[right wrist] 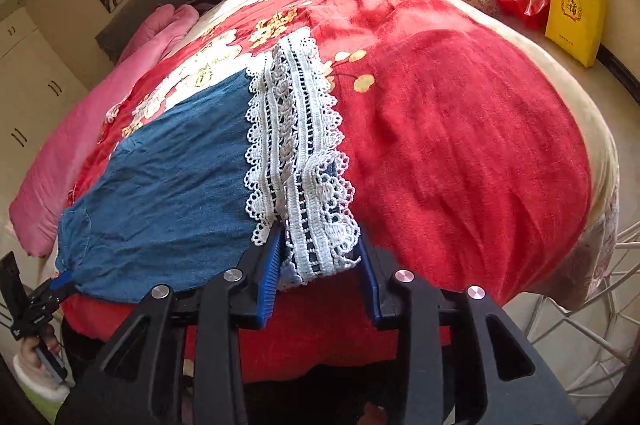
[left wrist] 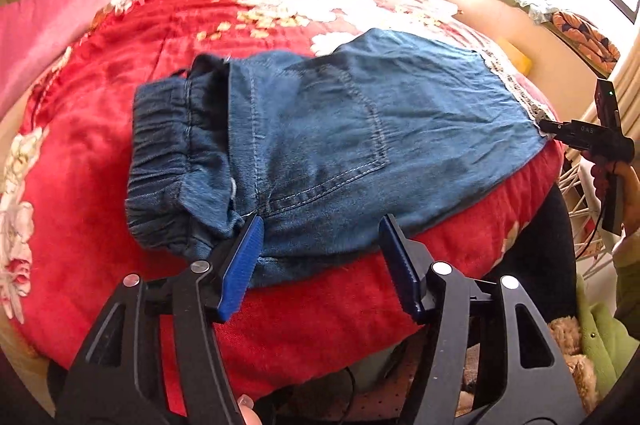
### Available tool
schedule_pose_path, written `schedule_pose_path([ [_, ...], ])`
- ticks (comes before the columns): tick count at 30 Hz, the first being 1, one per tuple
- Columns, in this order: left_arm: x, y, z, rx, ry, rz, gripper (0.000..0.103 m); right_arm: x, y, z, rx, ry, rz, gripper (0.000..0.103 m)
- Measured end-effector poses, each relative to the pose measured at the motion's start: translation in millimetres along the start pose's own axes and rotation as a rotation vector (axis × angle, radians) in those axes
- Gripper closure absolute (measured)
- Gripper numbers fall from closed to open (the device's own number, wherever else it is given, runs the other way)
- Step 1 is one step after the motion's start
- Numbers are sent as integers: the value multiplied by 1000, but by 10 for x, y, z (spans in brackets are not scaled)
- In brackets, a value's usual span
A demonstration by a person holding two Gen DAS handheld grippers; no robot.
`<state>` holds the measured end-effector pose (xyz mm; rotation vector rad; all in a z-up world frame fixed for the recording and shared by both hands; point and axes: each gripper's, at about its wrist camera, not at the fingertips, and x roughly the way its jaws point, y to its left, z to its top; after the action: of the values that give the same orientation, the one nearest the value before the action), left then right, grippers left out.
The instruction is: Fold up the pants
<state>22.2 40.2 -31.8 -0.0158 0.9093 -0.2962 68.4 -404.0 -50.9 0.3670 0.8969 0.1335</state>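
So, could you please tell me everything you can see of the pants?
The pants are blue denim, lying flat on the red blanket, already folded lengthwise. There is an elastic gathered waistband, a stitched back pocket, and white lace cuffs. The left tool is open at the near edge by the waist; the right tool straddles the lace cuff, not clamped.
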Motion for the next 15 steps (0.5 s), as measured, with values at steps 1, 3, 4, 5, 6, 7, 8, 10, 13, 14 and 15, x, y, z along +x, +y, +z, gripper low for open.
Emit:
schedule_pose_path([
  [1,-28,-18,16,-2,-3,-8,49,-56,-12,5,1,-14,-10,62],
  [3,-117,-65,68,0,-23,-21,47,-189,-21,10,-8,-51,-28,62],
  [4,-167,-99,103,0,-37,-37,45,-252,-14,8,-17,-69,-33,60],
  [5,-214,-149,143,3,-54,-53,44,-315,4,3,-27,-88,-32,58],
  [6,-252,-199,188,10,-71,-74,42,-366,25,-4,-36,-104,-20,57],
  [7,-278,-272,244,22,-86,-98,39,-400,66,-15,-44,-113,1,57],
  [8,-274,-340,297,34,-95,-112,38,-421,125,-32,-57,-118,30,57],
  [10,-200,-485,408,47,-100,-126,32,-391,276,-64,-88,-105,85,57],
  [13,60,-684,617,22,-85,-164,30,-232,537,-113,-134,-52,127,56],
  [14,151,-747,679,25,-74,-174,30,-175,600,-137,-147,-38,137,55],
  [15,243,-814,735,29,-61,-180,30,-116,652,-156,-154,-23,144,55],
])
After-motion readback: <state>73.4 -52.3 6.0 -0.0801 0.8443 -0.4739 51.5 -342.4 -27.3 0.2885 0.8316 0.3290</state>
